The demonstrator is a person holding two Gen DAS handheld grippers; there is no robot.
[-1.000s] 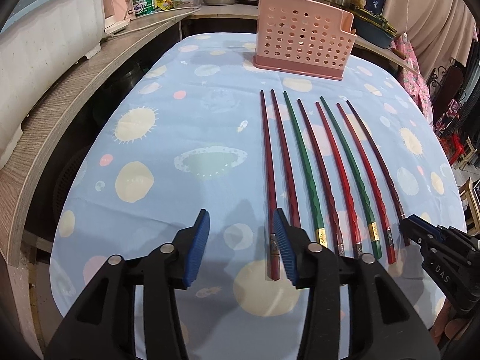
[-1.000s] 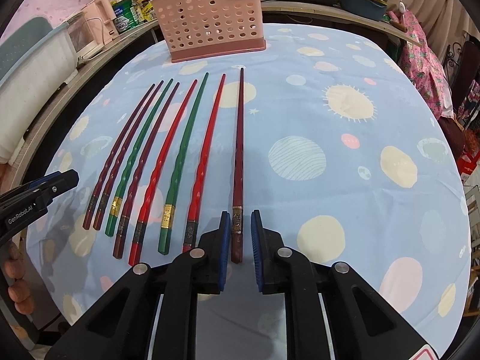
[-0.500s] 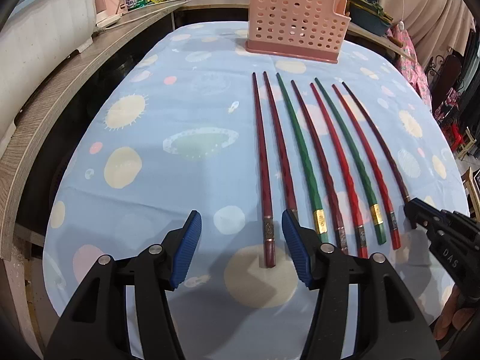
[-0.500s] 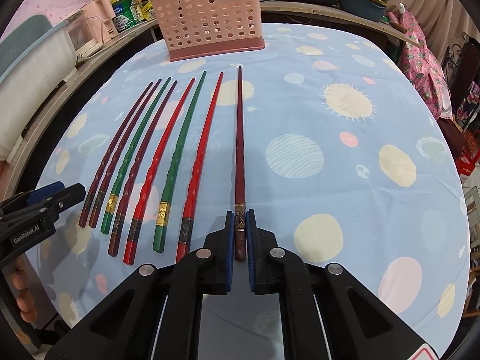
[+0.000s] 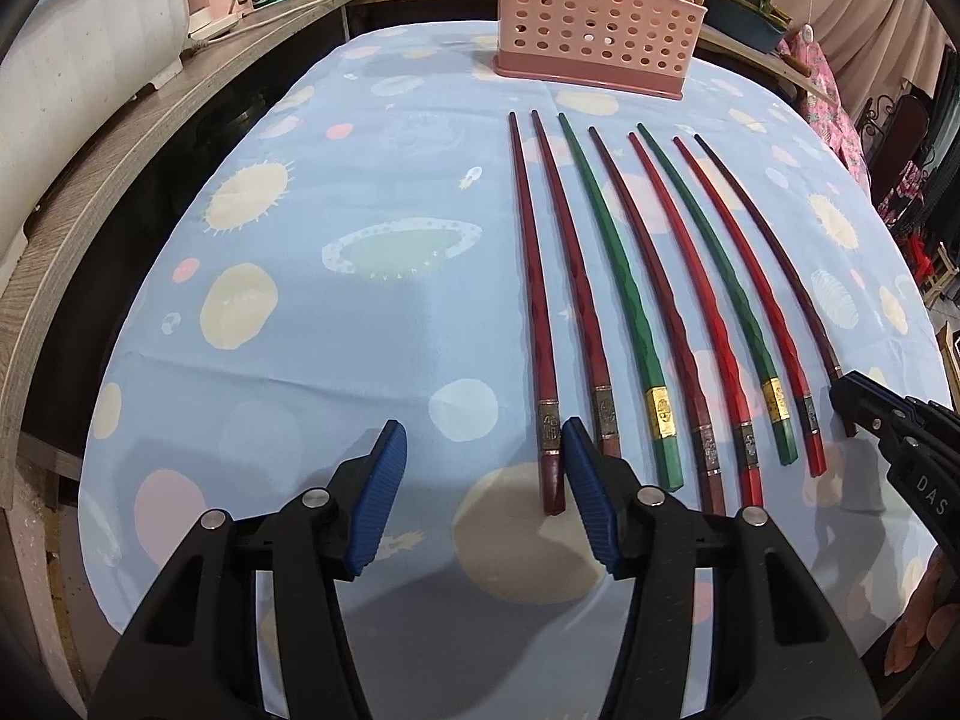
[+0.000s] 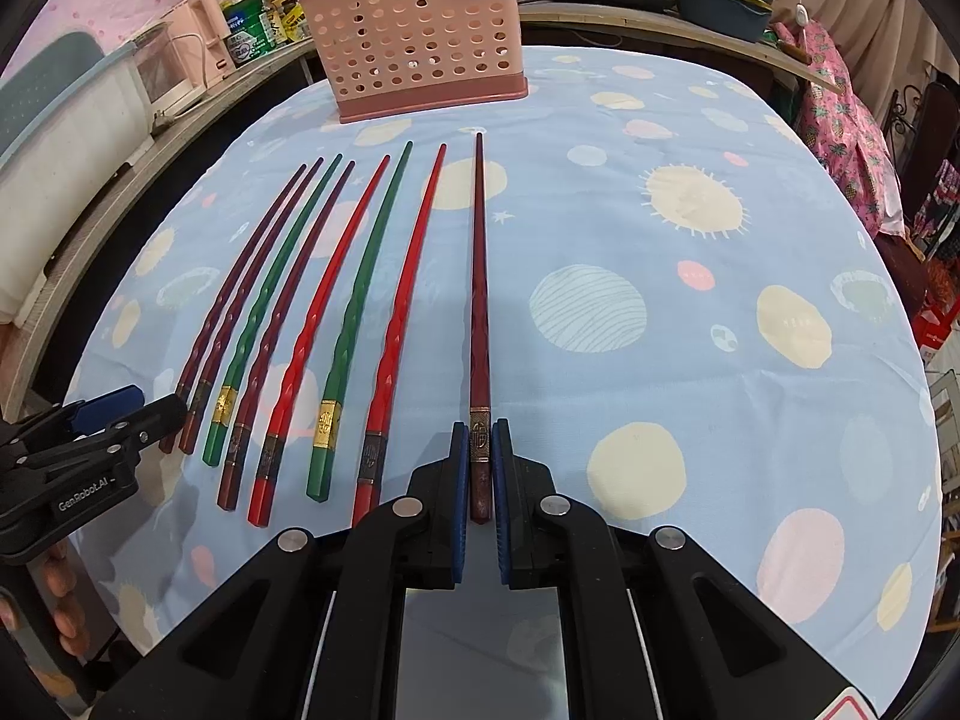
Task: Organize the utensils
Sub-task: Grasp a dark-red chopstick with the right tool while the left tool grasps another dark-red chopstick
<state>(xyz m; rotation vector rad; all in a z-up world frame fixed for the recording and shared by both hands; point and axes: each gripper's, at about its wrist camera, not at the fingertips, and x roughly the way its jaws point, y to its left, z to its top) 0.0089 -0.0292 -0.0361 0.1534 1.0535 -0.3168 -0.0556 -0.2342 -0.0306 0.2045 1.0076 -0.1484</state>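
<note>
Several chopsticks, dark red, bright red and green, lie side by side on the blue tablecloth, tips toward a pink perforated utensil holder (image 5: pixel 600 18), also in the right wrist view (image 6: pixel 420 42). My right gripper (image 6: pixel 480 438) is shut on the butt end of the rightmost dark red chopstick (image 6: pixel 480 300), which lies flat on the cloth. My left gripper (image 5: pixel 480 450) is open, its right finger beside the butt of the leftmost dark red chopstick (image 5: pixel 534 312). In the left wrist view the right gripper (image 5: pixel 864 408) shows at the right edge.
The table (image 6: pixel 720 240) has a blue cloth with planet patterns. A wooden counter (image 5: pixel 120 150) runs along the left with a white bin, a pink appliance and tins. Pots stand behind the holder. Pink fabric (image 6: pixel 840 120) hangs at the right.
My right gripper closed on the rightmost dark red chopstick's butt end. My left gripper pulled back and up a little, staying open by the leftmost chopstick.
</note>
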